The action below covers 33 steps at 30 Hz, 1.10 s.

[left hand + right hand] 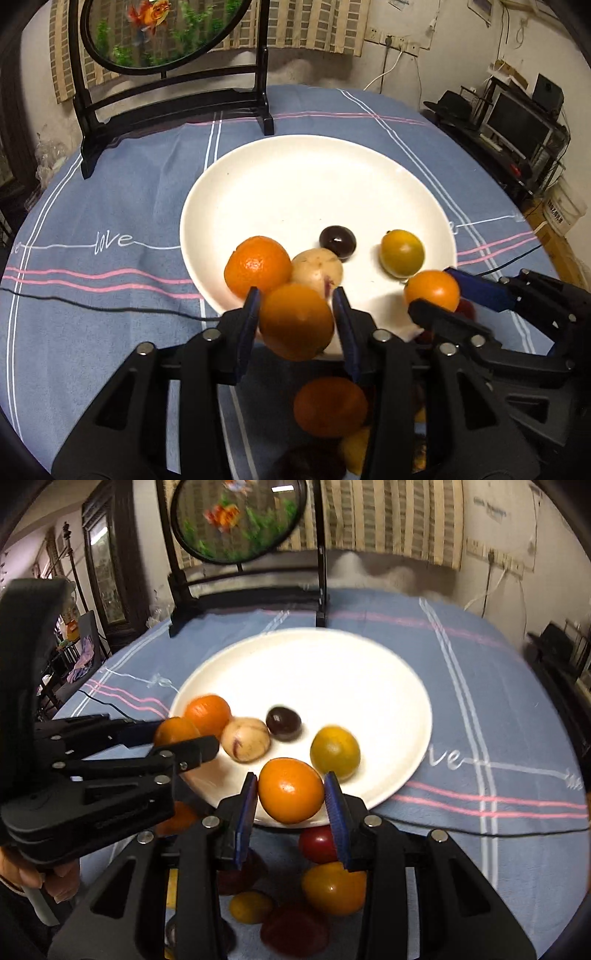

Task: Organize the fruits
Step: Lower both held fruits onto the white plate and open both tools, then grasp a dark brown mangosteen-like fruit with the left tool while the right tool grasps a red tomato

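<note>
1. Left tongs (295,310) clamp an orange (296,321) over the near rim of the white plate (314,177) – held above it, likely for dropping in.
2. Right tongs (291,794) pinch another orange (290,790) at the same rim.
3. Plate already holds an orange, pale fruit (318,267), dark plum (337,240), yellow-green citrus (402,253).
4. Loose fruits (332,886) wait on the counter (110,206) – task about half done.

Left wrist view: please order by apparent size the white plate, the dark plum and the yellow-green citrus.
1. Plate
2. Citrus
3. Plum
The plum lies slightly farther away, yet looks clearly smaller.
</note>
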Tool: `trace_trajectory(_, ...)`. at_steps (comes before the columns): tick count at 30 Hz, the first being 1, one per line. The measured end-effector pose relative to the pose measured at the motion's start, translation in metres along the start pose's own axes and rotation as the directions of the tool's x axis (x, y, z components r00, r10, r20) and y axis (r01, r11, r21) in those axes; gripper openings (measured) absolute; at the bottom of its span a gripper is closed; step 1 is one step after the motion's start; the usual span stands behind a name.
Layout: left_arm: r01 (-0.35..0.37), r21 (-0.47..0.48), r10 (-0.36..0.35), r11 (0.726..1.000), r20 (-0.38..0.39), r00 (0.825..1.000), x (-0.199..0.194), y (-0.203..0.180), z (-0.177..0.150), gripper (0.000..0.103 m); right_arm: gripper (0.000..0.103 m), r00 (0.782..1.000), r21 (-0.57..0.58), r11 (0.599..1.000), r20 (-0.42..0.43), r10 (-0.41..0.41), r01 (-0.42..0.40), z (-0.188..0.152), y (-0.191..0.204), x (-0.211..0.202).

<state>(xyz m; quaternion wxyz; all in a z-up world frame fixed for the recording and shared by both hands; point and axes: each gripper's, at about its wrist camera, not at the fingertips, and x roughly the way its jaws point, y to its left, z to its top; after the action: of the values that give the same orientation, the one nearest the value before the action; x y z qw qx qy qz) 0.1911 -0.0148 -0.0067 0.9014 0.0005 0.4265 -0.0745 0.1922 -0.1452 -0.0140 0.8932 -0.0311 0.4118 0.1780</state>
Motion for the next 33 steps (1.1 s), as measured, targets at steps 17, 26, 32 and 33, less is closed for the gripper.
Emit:
trace_trajectory(17,-0.054,0.002,0.054,0.999,0.034,0.998,-0.019,0.014,-0.028,0.093,0.066,0.997,0.030,0.998,0.059,-0.049,0.048,-0.018,-0.017,-0.032)
trace_trajectory(26,-0.030,0.053,0.029,0.998,0.018,0.999,-0.031,0.009,-0.042,0.098,0.066,0.998,0.013,1.000,0.054,-0.020,0.019,-0.041,-0.026,-0.049)
trace_trajectory(32,-0.038,0.071,0.039,0.997,-0.005,0.999,-0.028,0.008,-0.049,0.099,0.066,1.000,0.013,1.000,0.017,-0.017,0.016,-0.053,-0.033,-0.047)
trace_trajectory(33,-0.034,0.067,0.035,0.997,-0.005,0.999,-0.029,0.009,-0.050,0.100,0.066,1.000,0.008,1.000,0.012,-0.008,0.008,-0.055,-0.033,-0.048)
